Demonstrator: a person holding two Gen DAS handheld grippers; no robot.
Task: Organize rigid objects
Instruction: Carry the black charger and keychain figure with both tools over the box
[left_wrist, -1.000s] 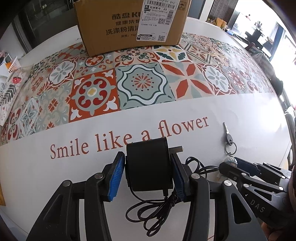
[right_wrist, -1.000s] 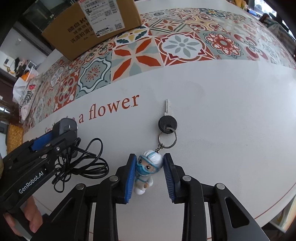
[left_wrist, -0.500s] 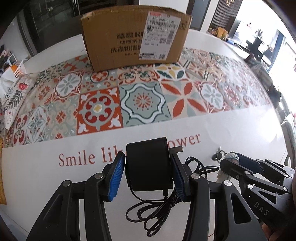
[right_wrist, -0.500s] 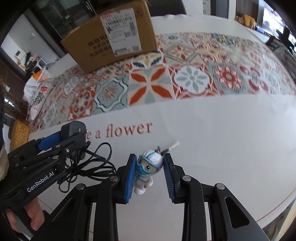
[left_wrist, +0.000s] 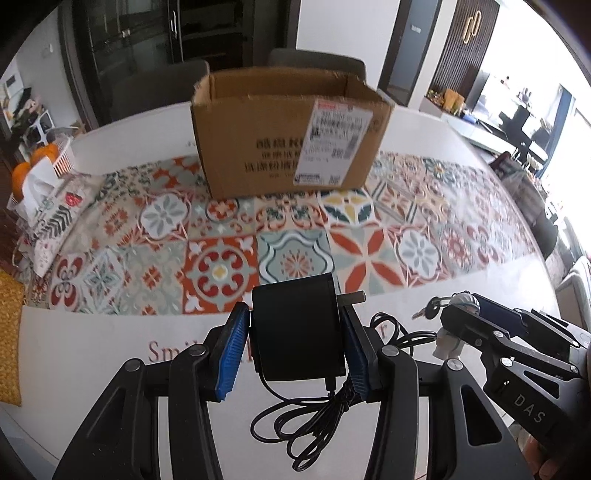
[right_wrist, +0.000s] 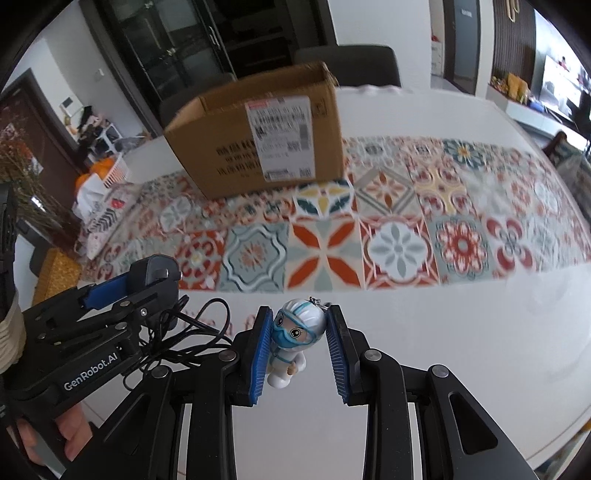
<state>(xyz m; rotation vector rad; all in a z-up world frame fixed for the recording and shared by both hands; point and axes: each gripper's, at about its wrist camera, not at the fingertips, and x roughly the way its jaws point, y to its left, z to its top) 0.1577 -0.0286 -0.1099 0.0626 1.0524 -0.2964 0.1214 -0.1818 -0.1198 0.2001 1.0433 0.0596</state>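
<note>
My left gripper (left_wrist: 295, 325) is shut on a black power adapter (left_wrist: 297, 328), lifted off the table with its black cable (left_wrist: 306, 421) hanging in loops below. My right gripper (right_wrist: 298, 326) is shut on a small figure keychain (right_wrist: 295, 332) in white and blue, held by the head above the table. From the left wrist view the right gripper (left_wrist: 458, 314) shows at the right with the figure (left_wrist: 448, 343) and its key (left_wrist: 428, 312) dangling. From the right wrist view the left gripper (right_wrist: 147, 284) and adapter (right_wrist: 157, 271) are at the left. An open cardboard box (left_wrist: 288, 136) stands at the far side.
The white round table (right_wrist: 461, 369) has a band of patterned tiles (left_wrist: 295, 236) across its middle and red lettering near me. A white basket with oranges (left_wrist: 40, 162) and a printed cloth sit at the far left edge. Dark chairs stand behind the box.
Both grippers have risen off the table with their loads. The key has left the tabletop and now hangs. The box's open top has come into view.
</note>
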